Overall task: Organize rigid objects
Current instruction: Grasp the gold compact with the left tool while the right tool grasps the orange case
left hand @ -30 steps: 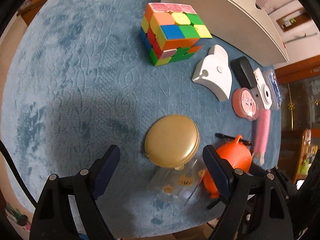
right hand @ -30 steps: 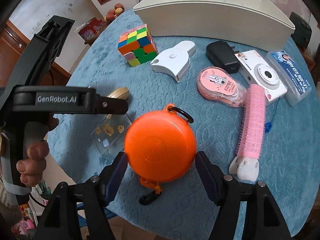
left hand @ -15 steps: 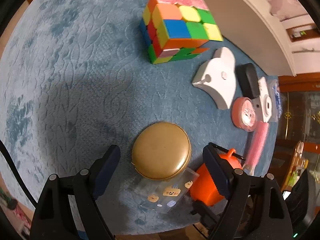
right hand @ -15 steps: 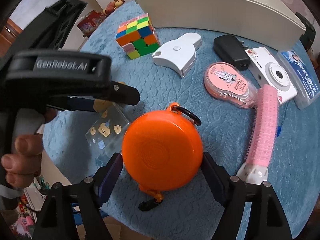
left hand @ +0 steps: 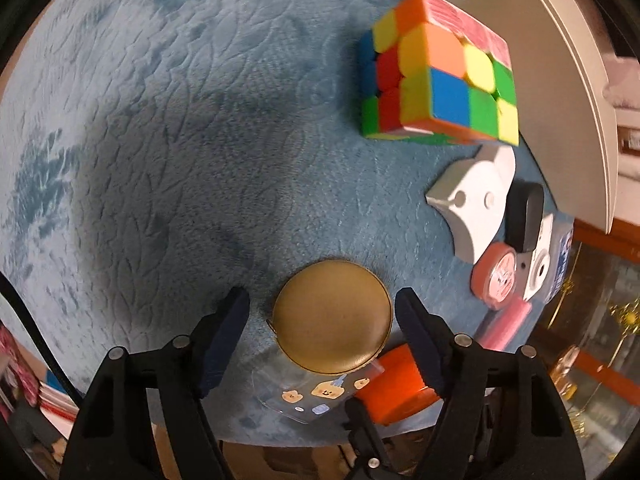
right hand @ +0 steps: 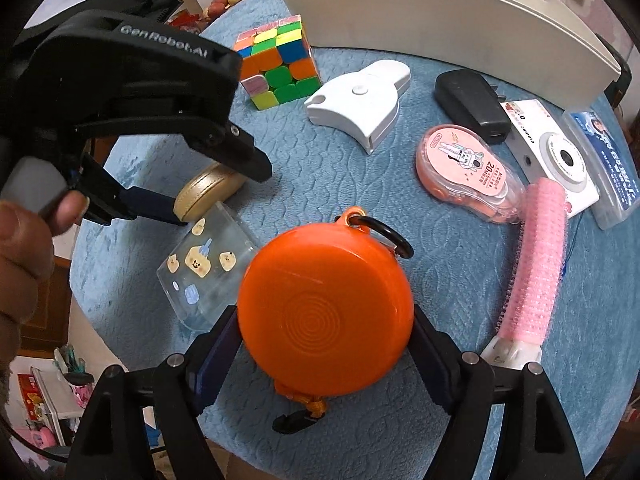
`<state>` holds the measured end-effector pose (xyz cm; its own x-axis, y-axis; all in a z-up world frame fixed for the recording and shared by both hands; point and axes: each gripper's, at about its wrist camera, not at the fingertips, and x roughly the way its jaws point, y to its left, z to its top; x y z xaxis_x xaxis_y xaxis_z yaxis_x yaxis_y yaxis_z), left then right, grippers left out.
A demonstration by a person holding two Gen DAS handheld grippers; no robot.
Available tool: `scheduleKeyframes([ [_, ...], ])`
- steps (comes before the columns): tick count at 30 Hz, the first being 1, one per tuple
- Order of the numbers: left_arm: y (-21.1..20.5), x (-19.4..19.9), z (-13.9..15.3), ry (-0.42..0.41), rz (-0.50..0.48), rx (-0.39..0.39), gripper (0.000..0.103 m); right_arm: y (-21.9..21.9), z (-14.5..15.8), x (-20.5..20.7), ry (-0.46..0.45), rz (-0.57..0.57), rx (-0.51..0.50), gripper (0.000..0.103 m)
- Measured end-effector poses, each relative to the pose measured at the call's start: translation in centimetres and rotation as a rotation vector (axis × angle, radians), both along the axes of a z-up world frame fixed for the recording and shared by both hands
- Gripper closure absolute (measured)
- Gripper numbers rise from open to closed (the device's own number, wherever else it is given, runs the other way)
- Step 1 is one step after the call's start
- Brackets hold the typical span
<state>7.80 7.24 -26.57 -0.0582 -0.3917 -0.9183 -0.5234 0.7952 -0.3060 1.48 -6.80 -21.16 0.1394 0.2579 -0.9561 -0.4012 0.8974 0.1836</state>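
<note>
Table cover (right hand: 400,208): blue plush cloth, embossed, matt.
Round tin (left hand: 332,316): gold, satin sheen, smooth.
Orange case (right hand: 326,308): glossy plastic, ringed lid.
Clear box (right hand: 208,268): transparent plastic, stickers.
Cube (left hand: 440,76): glossy plastic, at 1 o'clock from the tin.
Hair roller (right hand: 536,260): pink, bristly.
Bin (right hand: 440,0): cream plastic, matt.

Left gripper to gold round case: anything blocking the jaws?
Nothing visible. The left gripper straddles the gold round case, jaws closing with small gaps on both sides. The clear sticker case lies under its near edge, outside the jaws.
</note>
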Motion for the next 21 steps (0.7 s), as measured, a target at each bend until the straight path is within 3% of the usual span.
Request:
scheduleKeyframes([
  [4,0.7,0.3,-0.4,0.028,0.011,-0.006,0.027,0.1,-0.2,-0.1,0.004,0.003,-0.001,0.022],
  [8,-0.3,0.6,-0.1,0.048,-0.017,0.028,0.043,0.5,-0.4,-0.3,-0.002,0.004,-0.008,0.022],
  [17,-0.8,1.0,0.1,0.032,-0.063,0.039,0.044,0.3,0.1,-0.9,-0.017,0.002,0.002,0.023],
  [21,-1.4,1.0,2.4,-0.017,-0.107,0.068,0.044,-0.6,0.9,-0.9,-0.018,-0.021,0.023,0.023],
])
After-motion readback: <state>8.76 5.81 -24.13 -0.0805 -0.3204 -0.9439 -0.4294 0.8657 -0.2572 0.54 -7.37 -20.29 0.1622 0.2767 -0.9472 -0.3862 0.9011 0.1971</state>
